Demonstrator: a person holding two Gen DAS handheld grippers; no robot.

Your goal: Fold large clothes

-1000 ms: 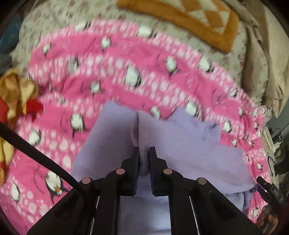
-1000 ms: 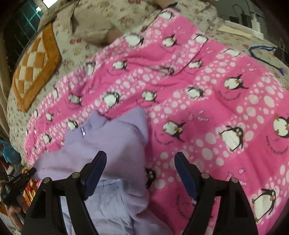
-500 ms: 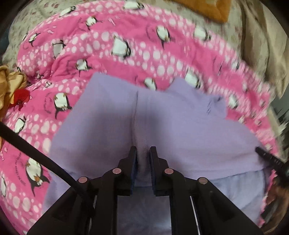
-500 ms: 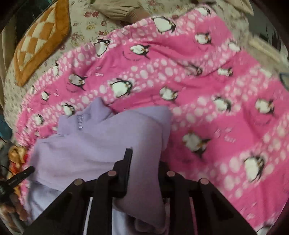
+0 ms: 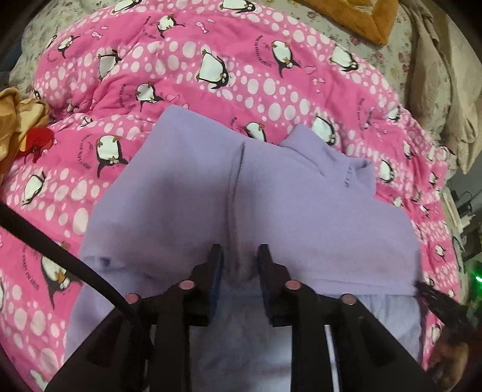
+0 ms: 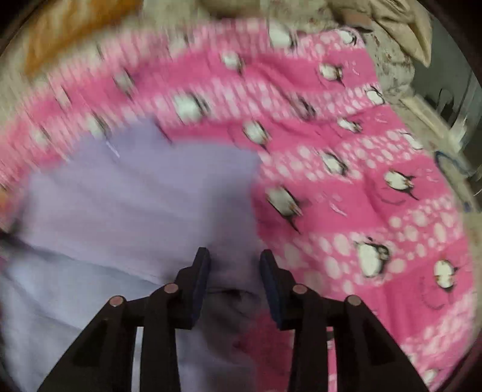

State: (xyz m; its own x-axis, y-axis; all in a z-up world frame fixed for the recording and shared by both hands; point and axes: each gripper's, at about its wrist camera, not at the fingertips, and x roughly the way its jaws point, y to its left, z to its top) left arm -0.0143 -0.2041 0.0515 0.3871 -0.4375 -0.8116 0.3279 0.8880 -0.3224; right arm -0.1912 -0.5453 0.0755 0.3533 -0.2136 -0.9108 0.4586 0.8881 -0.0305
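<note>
A lilac fleece garment lies on a pink penguin blanket, its top layer folded over a paler layer beneath. My left gripper is shut on a pinched ridge of the lilac cloth at the fold's near edge. In the blurred right wrist view the same garment fills the left half. My right gripper is shut on a bunch of the garment's right edge, with the jaws a little apart around the cloth. The right gripper's tip shows at the lower right of the left wrist view.
The blanket covers a floral bedspread. An orange checked cushion lies at the far side. Beige cloth is piled at the right. Yellow and red fabric sits at the left edge. A black cable crosses the lower left.
My right gripper went from wide open to closed on the garment's right edge. Both grippers have carried the lilac cloth forward over the blanket. The right view is now motion-blurred.
</note>
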